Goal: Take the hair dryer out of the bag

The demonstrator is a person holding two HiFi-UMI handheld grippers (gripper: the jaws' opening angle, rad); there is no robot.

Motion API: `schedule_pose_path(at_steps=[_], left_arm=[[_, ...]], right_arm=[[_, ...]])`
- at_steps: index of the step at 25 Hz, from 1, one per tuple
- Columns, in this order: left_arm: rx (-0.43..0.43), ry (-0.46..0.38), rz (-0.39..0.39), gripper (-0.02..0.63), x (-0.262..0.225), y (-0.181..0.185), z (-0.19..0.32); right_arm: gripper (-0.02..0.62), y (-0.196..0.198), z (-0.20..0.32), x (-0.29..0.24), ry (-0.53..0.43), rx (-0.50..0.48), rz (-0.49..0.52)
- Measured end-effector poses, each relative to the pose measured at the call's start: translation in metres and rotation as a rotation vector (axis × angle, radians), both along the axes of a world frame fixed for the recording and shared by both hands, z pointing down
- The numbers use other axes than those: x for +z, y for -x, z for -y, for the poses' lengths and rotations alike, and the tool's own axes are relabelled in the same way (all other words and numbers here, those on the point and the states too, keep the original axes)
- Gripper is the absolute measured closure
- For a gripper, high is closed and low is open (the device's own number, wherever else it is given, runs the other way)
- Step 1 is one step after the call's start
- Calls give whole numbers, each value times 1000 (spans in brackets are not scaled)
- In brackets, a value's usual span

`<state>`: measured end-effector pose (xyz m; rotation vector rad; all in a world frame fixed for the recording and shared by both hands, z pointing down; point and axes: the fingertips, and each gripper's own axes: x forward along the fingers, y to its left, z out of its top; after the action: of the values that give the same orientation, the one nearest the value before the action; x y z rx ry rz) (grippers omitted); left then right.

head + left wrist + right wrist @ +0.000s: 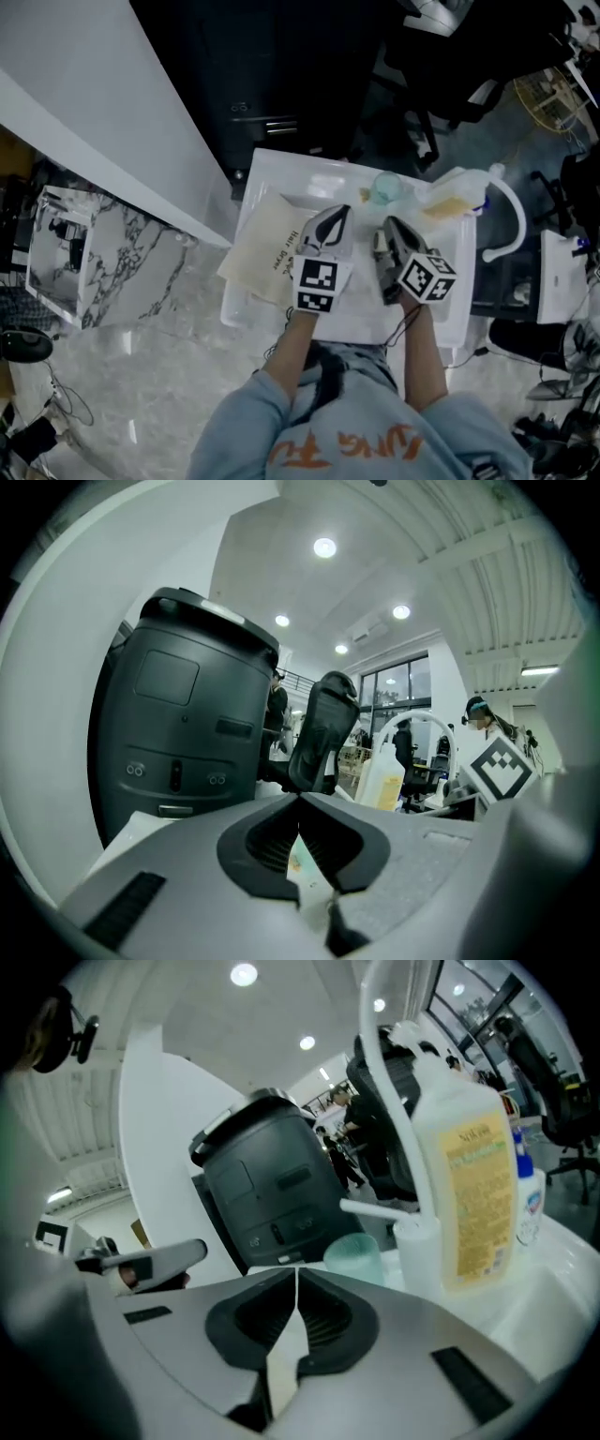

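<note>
Both tongs are pinched together and empty: left tongs (336, 217) and right tongs (392, 230) sit side by side mid-frame above the white desk (370, 323). Beige bag (262, 246) lies left of centre.

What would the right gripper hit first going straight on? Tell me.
Probably the black machine: the right gripper, shut, aims at its lower front. The teal cup sits nearer, just right of that line, and might get clipped; depth is unclear.
</note>
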<state>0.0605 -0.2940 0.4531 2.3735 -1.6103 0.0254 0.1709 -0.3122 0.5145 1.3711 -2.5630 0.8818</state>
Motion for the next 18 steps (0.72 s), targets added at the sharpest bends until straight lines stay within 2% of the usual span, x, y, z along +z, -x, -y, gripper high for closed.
schedule_pose_path(at_steps=[1, 3, 9, 13, 15, 18], left_arm=[[-3, -22, 4, 603, -9, 4, 4], [-13, -64, 6, 603, -28, 11, 10], [-53, -148, -46, 603, -79, 28, 30], [-188, -177, -134, 603, -112, 67, 51], [-224, -198, -126, 603, -127, 74, 54], [-234, -197, -59, 603, -134, 70, 55]], right_arm=[[595, 7, 3, -16, -47, -14, 4], [595, 20, 7, -41, -115, -52, 9], [597, 38, 22, -102, -246, -78, 43], [598, 45, 41, -161, -362, -68, 9], [598, 45, 48, -186, -400, -49, -19], [597, 40, 58, -210, -429, -7, -61]])
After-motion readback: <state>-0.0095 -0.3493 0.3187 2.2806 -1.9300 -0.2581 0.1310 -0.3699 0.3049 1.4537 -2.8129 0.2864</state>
